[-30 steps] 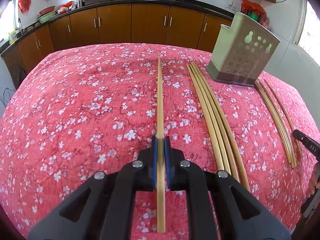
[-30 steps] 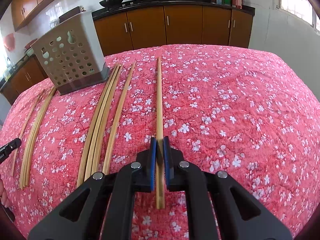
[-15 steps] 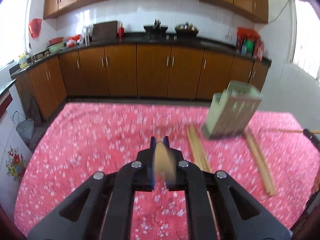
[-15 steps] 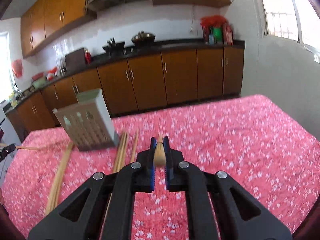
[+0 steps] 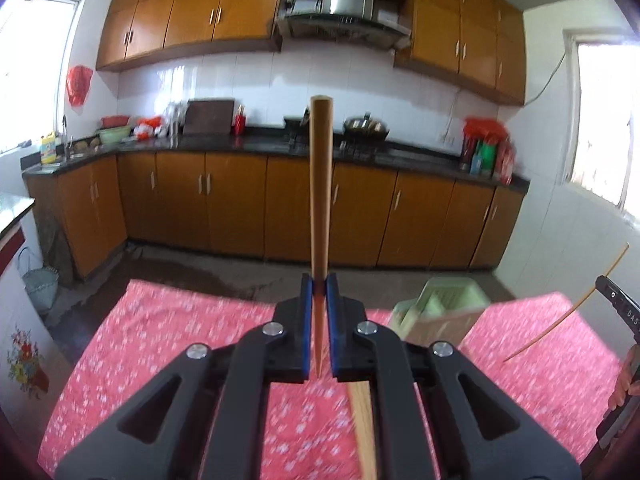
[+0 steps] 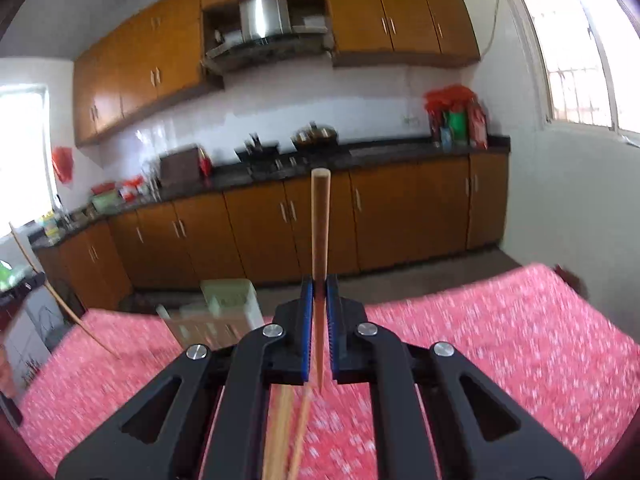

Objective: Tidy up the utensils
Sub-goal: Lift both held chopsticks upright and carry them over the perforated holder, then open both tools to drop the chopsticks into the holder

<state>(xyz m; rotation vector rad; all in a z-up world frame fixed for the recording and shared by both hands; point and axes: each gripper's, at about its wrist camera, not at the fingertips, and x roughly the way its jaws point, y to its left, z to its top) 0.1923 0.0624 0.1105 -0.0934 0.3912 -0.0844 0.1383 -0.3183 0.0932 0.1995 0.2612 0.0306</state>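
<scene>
My left gripper is shut on a wooden chopstick that points up and forward, lifted off the table. My right gripper is shut on another chopstick in the same way. The pale green perforated utensil holder stands on the red floral tablecloth, ahead and to the right of the left gripper; in the right wrist view the holder is ahead on the left. More chopsticks lie blurred on the cloth below the grippers. The right gripper's chopstick shows at the left view's right edge.
Brown kitchen cabinets and a dark counter with pots run behind the table. A person's hand shows at the right edge of the left wrist view. A window lights the right wall.
Both grippers have risen from the table and tilted up, each lifting its chopstick off the cloth. The table and holder have dropped low in both views.
</scene>
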